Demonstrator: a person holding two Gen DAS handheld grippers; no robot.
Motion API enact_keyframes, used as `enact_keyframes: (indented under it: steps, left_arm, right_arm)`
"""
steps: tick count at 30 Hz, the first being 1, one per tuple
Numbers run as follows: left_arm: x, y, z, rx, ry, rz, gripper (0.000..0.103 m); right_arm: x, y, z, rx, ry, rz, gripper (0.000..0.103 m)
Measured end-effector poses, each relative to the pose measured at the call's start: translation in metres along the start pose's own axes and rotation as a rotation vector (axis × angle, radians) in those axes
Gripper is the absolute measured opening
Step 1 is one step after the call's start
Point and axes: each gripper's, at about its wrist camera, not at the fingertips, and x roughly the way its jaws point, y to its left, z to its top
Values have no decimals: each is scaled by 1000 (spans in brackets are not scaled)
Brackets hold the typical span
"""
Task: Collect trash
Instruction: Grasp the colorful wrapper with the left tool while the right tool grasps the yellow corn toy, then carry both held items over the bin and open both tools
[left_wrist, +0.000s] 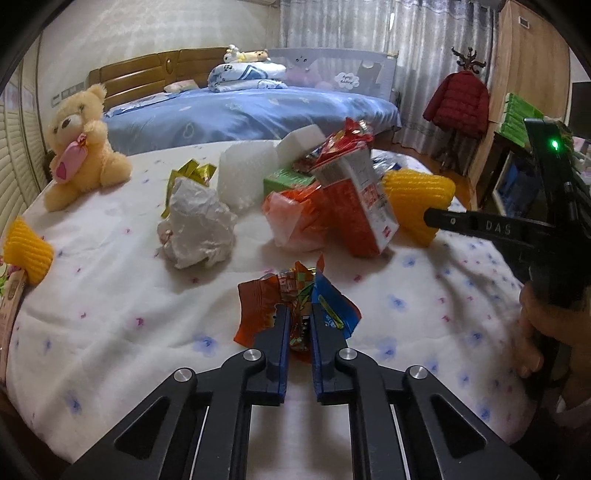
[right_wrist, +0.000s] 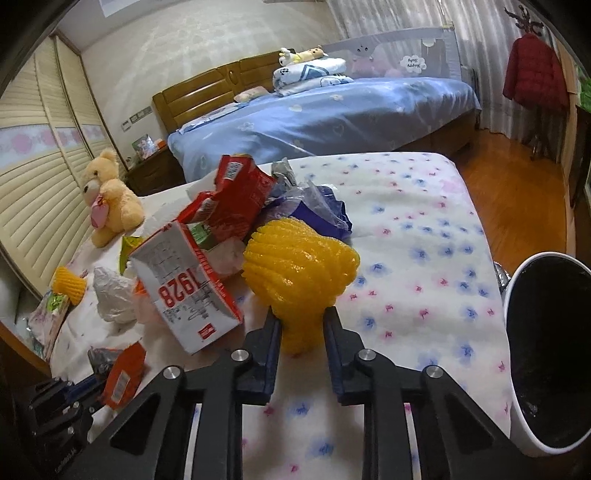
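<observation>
Trash lies scattered on a white flowered bedspread (left_wrist: 110, 295). In the left wrist view my left gripper (left_wrist: 298, 314) is shut on a crumpled orange and blue snack wrapper (left_wrist: 266, 306). In the right wrist view my right gripper (right_wrist: 301, 319) is shut on the narrow end of a yellow foam fruit net (right_wrist: 299, 258), which bulges out beyond the fingers. From the left wrist view, that same foam net (left_wrist: 413, 192) shows with the right gripper's finger (left_wrist: 480, 225) on it. A white bin with a dark inside (right_wrist: 550, 354) stands at the right edge of the bed.
A pile holds a red and white carton (right_wrist: 192, 291), a white crumpled bag (left_wrist: 195, 225), white foam blocks (left_wrist: 247, 173), a purple bag (right_wrist: 317, 206) and red wrappers. A second yellow net (left_wrist: 26, 251) and a teddy bear (left_wrist: 81, 147) sit at the left. A blue bed stands behind.
</observation>
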Motion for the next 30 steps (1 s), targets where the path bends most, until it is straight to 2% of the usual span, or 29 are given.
enact_keyframes:
  steps: [19, 30]
  left_arm:
    - [-2, -50, 19, 74, -13, -124, 7]
    - [11, -102, 35, 161, -22, -191, 7]
  right_arm:
    - [-72, -48, -24, 91, -57, -36, 21]
    - [-109, -98, -40, 163, -84, -129, 21]
